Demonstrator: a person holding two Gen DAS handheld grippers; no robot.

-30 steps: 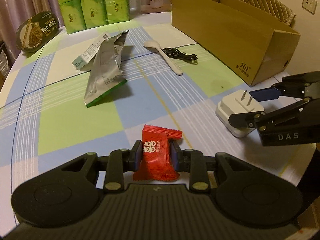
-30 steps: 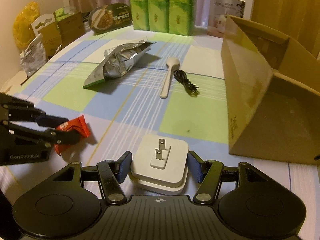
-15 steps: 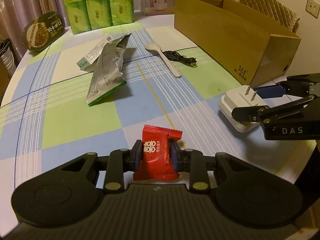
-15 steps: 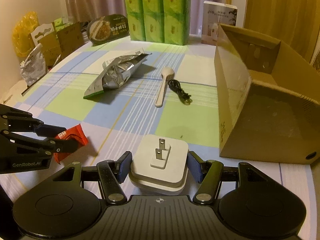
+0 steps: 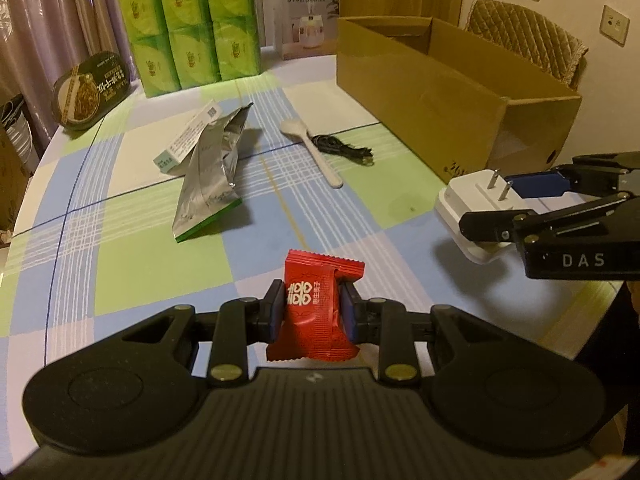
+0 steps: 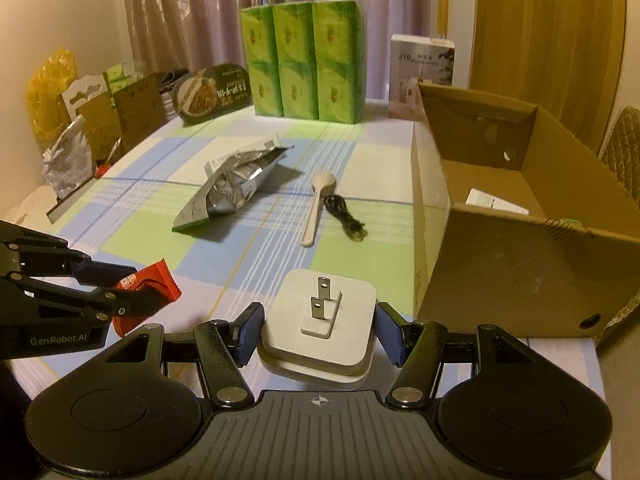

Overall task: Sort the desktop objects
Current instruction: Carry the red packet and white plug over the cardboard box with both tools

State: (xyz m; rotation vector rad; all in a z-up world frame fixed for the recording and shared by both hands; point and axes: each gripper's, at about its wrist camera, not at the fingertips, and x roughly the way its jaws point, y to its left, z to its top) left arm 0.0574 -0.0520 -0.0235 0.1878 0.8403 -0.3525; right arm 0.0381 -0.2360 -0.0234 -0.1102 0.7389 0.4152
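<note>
Sorting is under way but most of it looks still to do. The left gripper (image 5: 311,314) pinches a red candy packet (image 5: 316,312) between its pads and holds it clear of the checked surface (image 5: 132,264). The right gripper (image 6: 318,330) is clamped on a white plug adapter (image 6: 326,316), prongs up, which is also lifted, with its shadow showing on the cloth below. Both items hang near the open end of the cardboard box (image 6: 500,264), which I take to be the destination; inside it only a white card or paper (image 6: 494,202) can be seen, so little has been put away yet. Still lying on the surface are a torn silver foil pouch (image 5: 212,184) with a small white carton (image 5: 188,140) beside it, a pale plastic spoon (image 5: 316,148) and a coiled black cable (image 5: 344,148) touching the spoon's handle. After these two items, those four appear to remain.
</note>
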